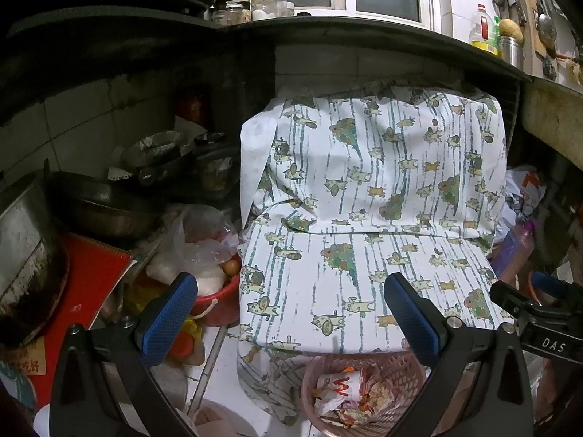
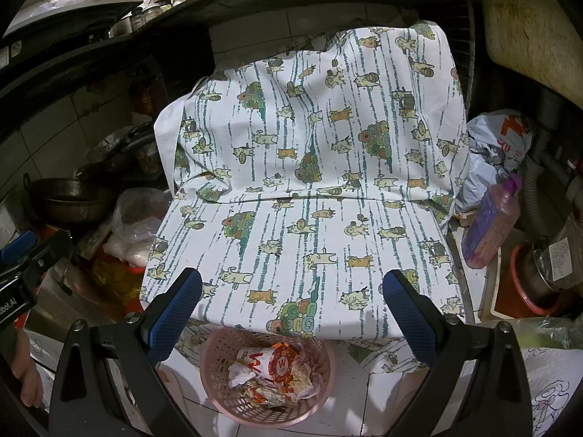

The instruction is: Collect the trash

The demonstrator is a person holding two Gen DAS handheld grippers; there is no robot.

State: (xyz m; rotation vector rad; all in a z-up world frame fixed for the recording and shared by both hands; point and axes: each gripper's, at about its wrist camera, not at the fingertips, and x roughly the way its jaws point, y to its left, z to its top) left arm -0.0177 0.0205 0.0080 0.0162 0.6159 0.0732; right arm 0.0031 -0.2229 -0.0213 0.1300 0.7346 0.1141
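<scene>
A pink mesh waste basket (image 2: 222, 398) (image 1: 408, 367) stands on the tiled floor just below the front edge of a chair draped in a cat-print cloth (image 2: 309, 189) (image 1: 364, 218). Crumpled paper wrappers and a red-and-white paper cup (image 2: 269, 364) (image 1: 340, 388) lie inside it. My left gripper (image 1: 291, 287) hangs open above the seat's front edge, nothing between its blue pads. My right gripper (image 2: 291, 287) is also open and empty, over the seat with the basket just below it. In the left wrist view, the other gripper's body (image 1: 532, 313) shows at the right edge.
A dark counter (image 1: 364, 36) with jars and bottles runs above. Woks and pots (image 1: 102, 204) crowd the left, beside a red bucket (image 1: 218, 302) of bags. A purple bottle (image 2: 492, 218), plastic bags (image 2: 499, 145) and a red bucket (image 2: 524, 291) stand right of the chair.
</scene>
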